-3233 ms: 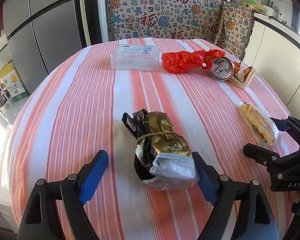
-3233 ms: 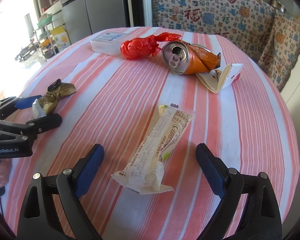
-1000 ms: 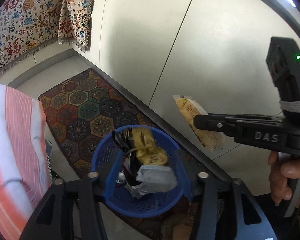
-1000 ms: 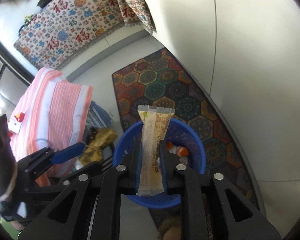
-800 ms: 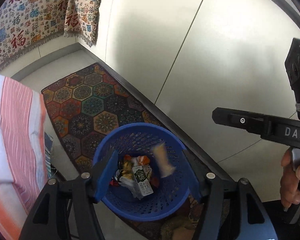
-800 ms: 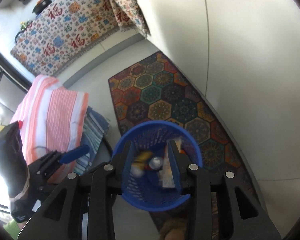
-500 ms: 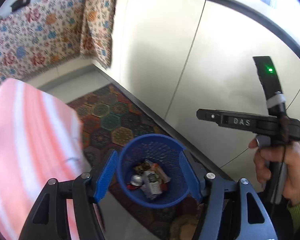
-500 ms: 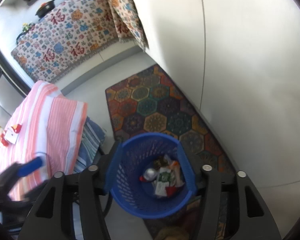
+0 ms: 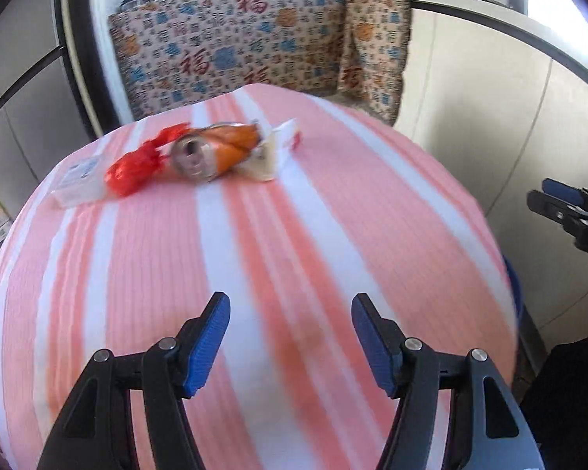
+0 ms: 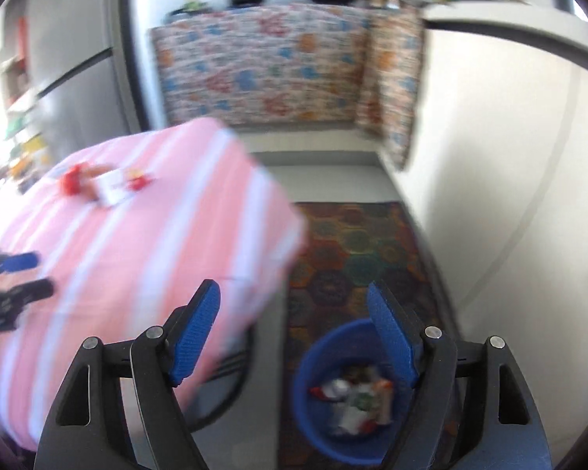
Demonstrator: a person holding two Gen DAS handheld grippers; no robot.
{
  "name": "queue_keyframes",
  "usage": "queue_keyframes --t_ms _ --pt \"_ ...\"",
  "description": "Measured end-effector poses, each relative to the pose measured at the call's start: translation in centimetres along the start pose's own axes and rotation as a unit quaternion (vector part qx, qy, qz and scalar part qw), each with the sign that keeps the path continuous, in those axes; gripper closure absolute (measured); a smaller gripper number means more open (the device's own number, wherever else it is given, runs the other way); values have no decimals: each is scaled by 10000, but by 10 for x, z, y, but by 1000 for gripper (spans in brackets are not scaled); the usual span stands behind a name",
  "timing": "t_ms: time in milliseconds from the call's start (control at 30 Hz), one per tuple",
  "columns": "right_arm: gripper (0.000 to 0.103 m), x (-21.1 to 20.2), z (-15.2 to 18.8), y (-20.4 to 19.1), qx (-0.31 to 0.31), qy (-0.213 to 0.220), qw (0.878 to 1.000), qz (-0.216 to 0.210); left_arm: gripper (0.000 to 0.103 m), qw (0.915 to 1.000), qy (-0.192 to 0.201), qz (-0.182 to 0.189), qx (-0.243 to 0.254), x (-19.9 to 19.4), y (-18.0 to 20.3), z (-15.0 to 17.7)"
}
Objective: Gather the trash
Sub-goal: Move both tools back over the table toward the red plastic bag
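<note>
Left wrist view is smeared by motion, so labels on the trash are unreadable. The left gripper (image 9: 290, 337) hangs over the near part of the pink-and-white striped tablecloth (image 9: 254, 254) with its jaws partly apart and nothing between the blue pads. At the far left of the table lies a cluster of leftovers: a crushed orange can (image 9: 211, 152) with its silver top facing the camera, a red plastic bag (image 9: 137, 166) touching the can's left side, a clear plastic box (image 9: 78, 182) further left, and a torn white carton (image 9: 274, 152) against the can's right side. Behind the table hangs a patterned cloth (image 9: 254, 43) with cookware on top. At the right edge the right gripper (image 9: 568, 207) is cut off by the frame, and a sliver of the blue basket (image 9: 515, 290) shows past the table's rim.

In the right wrist view, also blurred, the right gripper (image 10: 294, 337) has just been opening; its jaws stand wide and empty, above the floor beside the table. The blue basket (image 10: 305, 391), half hidden behind the right finger, sits on a hexagon-patterned rug (image 10: 356, 243) beside a pale wall and holds a heap of wrappers (image 10: 356, 403) too smeared to identify. The table's trash (image 10: 102, 182) shows as small red and white blobs at far left.
</note>
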State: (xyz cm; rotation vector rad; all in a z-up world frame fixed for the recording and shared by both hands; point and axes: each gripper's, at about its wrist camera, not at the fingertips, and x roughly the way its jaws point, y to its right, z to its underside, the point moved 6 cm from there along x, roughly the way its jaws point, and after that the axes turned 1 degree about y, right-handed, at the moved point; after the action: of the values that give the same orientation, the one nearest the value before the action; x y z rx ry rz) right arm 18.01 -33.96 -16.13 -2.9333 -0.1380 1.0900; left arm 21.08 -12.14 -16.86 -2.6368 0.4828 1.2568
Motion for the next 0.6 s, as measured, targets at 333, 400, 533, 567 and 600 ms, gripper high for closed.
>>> queue_keyframes --t_ms 333,400,533,567,600 --pt "18 67 -1 -173 -837 -722 9891 -969 25 9993 -141 -175 -284 -2 -107 20" --pt "18 85 0 -186 -918 -898 9873 -936 22 9993 -146 -37 -346 -2 -111 20" --pt "10 97 4 -199 -1064 -896 9877 -709 22 9994 -133 21 -322 -1 -117 15" --pt "9 99 5 -199 -1033 -910 9879 -710 22 9994 -132 30 -318 0 -118 14" --pt "8 100 5 -196 -967 -942 9883 -713 21 9995 -141 34 -284 1 -119 12"
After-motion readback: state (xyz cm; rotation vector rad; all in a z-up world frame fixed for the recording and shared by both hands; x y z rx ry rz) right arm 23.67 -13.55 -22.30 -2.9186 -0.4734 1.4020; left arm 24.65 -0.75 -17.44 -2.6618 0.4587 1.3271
